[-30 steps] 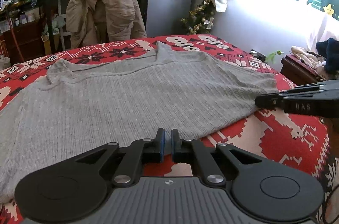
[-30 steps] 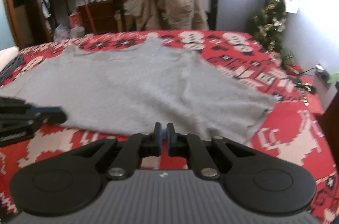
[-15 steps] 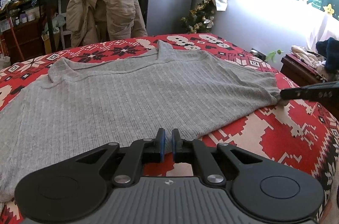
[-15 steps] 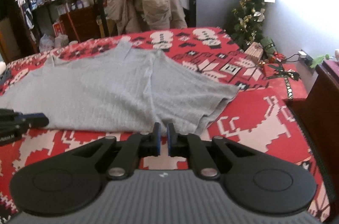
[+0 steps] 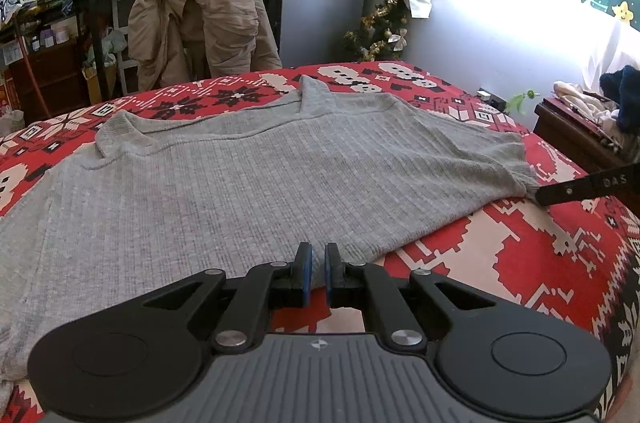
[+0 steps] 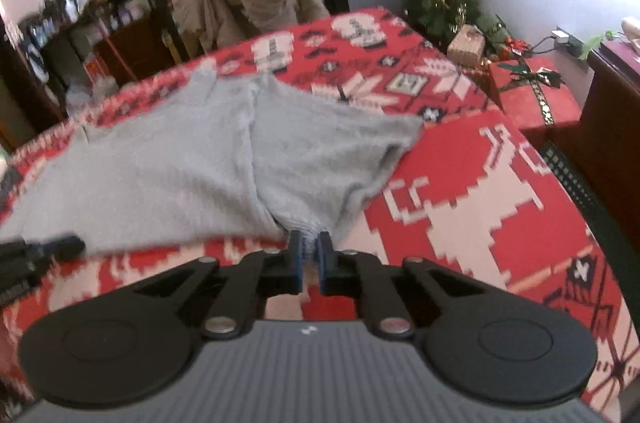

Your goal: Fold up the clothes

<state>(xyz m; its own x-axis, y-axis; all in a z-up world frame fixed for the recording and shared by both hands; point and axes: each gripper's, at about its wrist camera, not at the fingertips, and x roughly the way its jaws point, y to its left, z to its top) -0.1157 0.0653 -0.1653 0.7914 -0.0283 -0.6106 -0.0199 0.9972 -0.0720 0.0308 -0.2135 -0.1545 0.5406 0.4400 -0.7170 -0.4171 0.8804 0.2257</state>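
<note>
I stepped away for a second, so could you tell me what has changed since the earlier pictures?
The right gripper slid right along the grey sweater hem to its corner, bunching it. The left gripper stayed clamped on the hem; the red blanket is unchanged.

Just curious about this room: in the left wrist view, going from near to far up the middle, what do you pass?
Left gripper → grey ribbed knit sweater → red patterned bedspread → beige jacket draped over a chair.
</note>
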